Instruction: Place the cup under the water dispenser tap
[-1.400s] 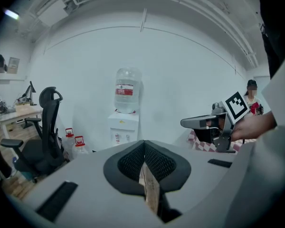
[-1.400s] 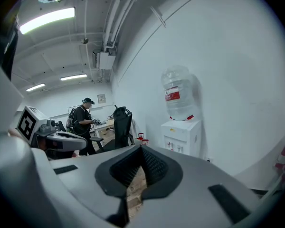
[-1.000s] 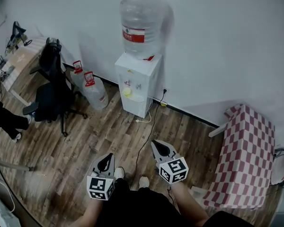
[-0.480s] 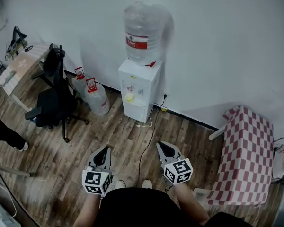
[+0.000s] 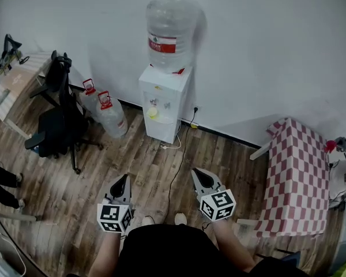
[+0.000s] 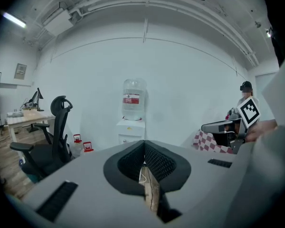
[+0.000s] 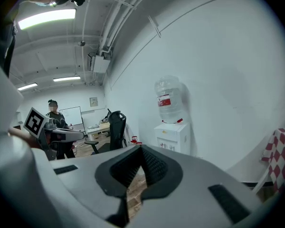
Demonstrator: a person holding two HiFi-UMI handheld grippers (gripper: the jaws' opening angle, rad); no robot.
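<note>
The white water dispenser (image 5: 163,105) stands against the far wall with a big clear bottle (image 5: 170,33) on top. A small yellow thing, apparently the cup (image 5: 153,113), sits in its recess below the taps. My left gripper (image 5: 120,184) and right gripper (image 5: 200,178) hover low over the wooden floor, well short of the dispenser, both pointing toward it. Both are shut with nothing between the pads. The left gripper view shows the dispenser (image 6: 131,131) straight ahead beyond the closed left gripper (image 6: 144,161). In the right gripper view the dispenser (image 7: 172,136) lies right of the closed right gripper (image 7: 141,161).
A black office chair (image 5: 56,120) and two water jugs (image 5: 106,113) stand left of the dispenser. A desk (image 5: 14,79) is at far left. A red-checked table (image 5: 297,175) is on the right. A cable (image 5: 177,166) runs across the floor from the dispenser. A person's legs (image 5: 0,183) show at left.
My left gripper has moved a little forward toward the dispenser; the right one has barely shifted. The person at the left edge has moved further out of the head view.
</note>
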